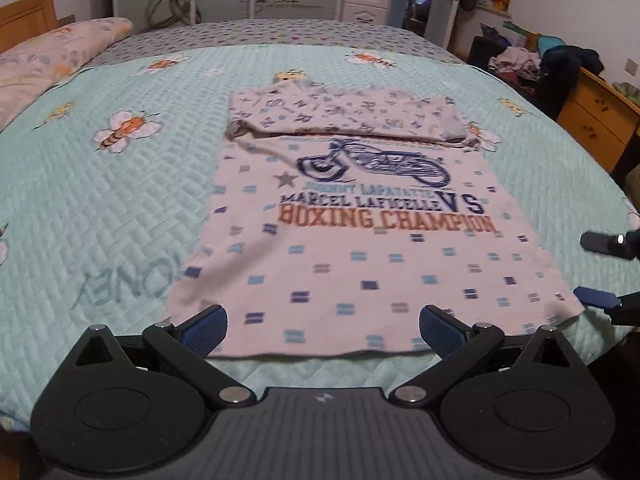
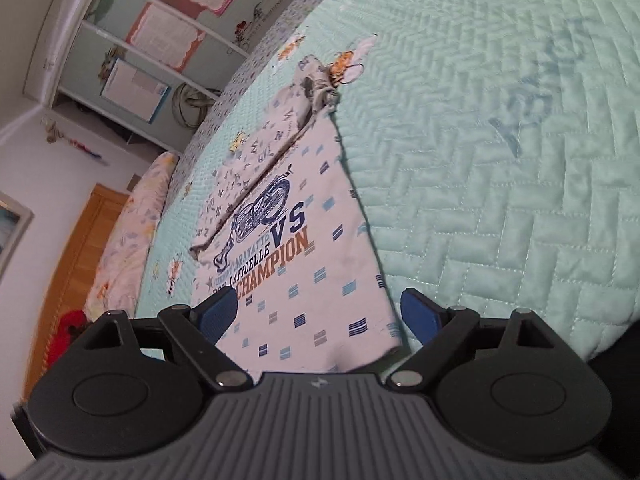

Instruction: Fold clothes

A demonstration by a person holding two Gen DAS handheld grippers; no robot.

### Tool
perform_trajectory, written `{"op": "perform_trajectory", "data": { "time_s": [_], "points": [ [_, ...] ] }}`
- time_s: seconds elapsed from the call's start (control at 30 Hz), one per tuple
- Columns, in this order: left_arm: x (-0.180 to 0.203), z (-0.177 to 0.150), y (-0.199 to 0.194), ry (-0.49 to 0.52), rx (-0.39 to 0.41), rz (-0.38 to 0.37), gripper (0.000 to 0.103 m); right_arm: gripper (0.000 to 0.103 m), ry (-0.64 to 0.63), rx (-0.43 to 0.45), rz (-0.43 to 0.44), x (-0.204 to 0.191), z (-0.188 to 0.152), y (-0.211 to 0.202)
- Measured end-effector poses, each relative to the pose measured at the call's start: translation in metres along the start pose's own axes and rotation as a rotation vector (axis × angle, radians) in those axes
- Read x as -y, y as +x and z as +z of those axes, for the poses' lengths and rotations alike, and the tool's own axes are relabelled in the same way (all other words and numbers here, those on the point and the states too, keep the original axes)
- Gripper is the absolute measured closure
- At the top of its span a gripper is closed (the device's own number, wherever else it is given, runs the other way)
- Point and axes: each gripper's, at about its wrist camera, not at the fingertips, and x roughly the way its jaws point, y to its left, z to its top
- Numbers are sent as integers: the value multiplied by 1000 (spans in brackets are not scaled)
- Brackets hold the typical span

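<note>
A pale T-shirt [image 1: 340, 248] printed with a motorbike and "BOXING CHAMPION" lies flat on the mint quilt [image 1: 100, 208], its sleeves and top folded over across the far end. My left gripper [image 1: 324, 330] stands open just above the shirt's near hem, one blue pad on each side and no cloth pinched. At the right edge of the left wrist view the right gripper [image 1: 600, 270] hangs beside the shirt's near right corner. In the right wrist view that gripper [image 2: 320, 316] is open over the same corner of the T-shirt [image 2: 296, 264], which lies loose between the fingers.
A floral pillow [image 1: 52, 56] lies at the far left of the bed. A white wardrobe and drawers [image 1: 368, 0] stand behind the bed. On the right is a wooden dresser [image 1: 592, 120] with a heap of clothes [image 1: 520, 64]. Bare quilt [image 2: 500, 160] spreads around the shirt.
</note>
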Motion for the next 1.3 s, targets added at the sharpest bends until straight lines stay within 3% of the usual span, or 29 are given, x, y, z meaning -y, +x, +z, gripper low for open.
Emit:
{"op": "perform_trajectory", "data": {
  "time_s": [0.2, 0.37, 0.7, 0.83, 1.0, 1.07, 1.3],
  "points": [
    [-23, 0, -3, -75, 24, 29, 1, 14, -64, 13, 65, -32, 33, 39],
    [-48, 4, -2, -107, 30, 77, 1, 14, -70, -89, 38, -35, 44, 79],
    [-123, 1, 19, -334, -86, -70, 1, 14, 77, -14, 99, 35, 7, -13],
    [-135, 2, 39, -397, -152, -103, 1, 13, 174, -46, 137, 49, 10, -12],
    [-118, 1, 40, -349, -152, -110, 1, 12, 200, -54, 170, 48, 4, -2],
    [-112, 2, 40, -325, -159, -88, 1, 12, 196, -51, 180, 46, 1, -2],
    [-98, 14, 45, -263, -264, 94, 1, 12, 184, -36, 183, 46, -3, -3]
  ]
}}
